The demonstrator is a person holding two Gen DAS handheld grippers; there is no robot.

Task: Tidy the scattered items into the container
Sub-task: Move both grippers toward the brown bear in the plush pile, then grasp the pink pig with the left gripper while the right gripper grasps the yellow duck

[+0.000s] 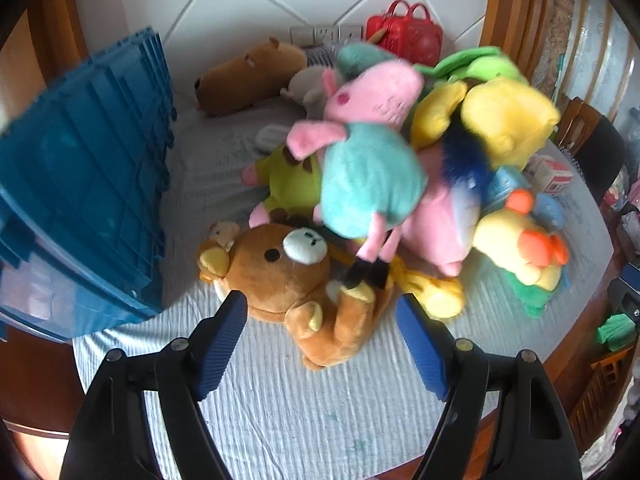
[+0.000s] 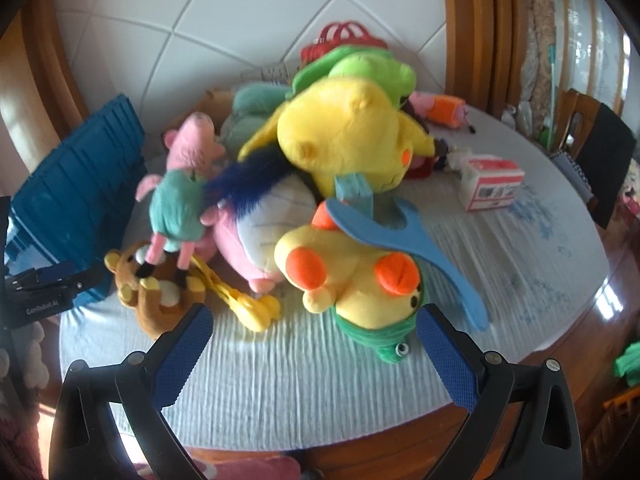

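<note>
A: Left gripper (image 1: pixel 322 314) state?

B: Jaws spread wide, nothing between them. It hovers over the near edge of the table (image 1: pixel 280 412), and the brown bear plush (image 1: pixel 280 264) lies just ahead of its tips.

A: Right one?

B: Right gripper (image 2: pixel 314 322) is also spread wide and empty. The yellow duck plush (image 2: pixel 348 276) sits right in front of it, in a green wrap, with a blue slingshot-shaped piece (image 2: pixel 400 236) lying across it.

A: Container?

B: One blue crate (image 1: pixel 84 184), at the table's left edge, tilted. From these views I can't see what it holds.

A: Toy count?

B: Everything is heaped mid-table. There is one pig in a teal shirt (image 1: pixel 372 176), resting on top with its feet on the bear. There is also one big yellow plush (image 2: pixel 352 136), one green plush (image 2: pixel 368 68) behind it, one pink plush with a blue tuft (image 2: pixel 260 216) and one small yellow figure (image 2: pixel 256 312) at the near edge. One capybara plush (image 1: pixel 248 76) lies apart toward the far edge. The total is probably higher, since the pile hides some.

A: Non-toys?

B: One red handbag (image 1: pixel 404 32) at the far edge and one white-and-red box (image 2: pixel 490 182) toward the right edge.
</note>
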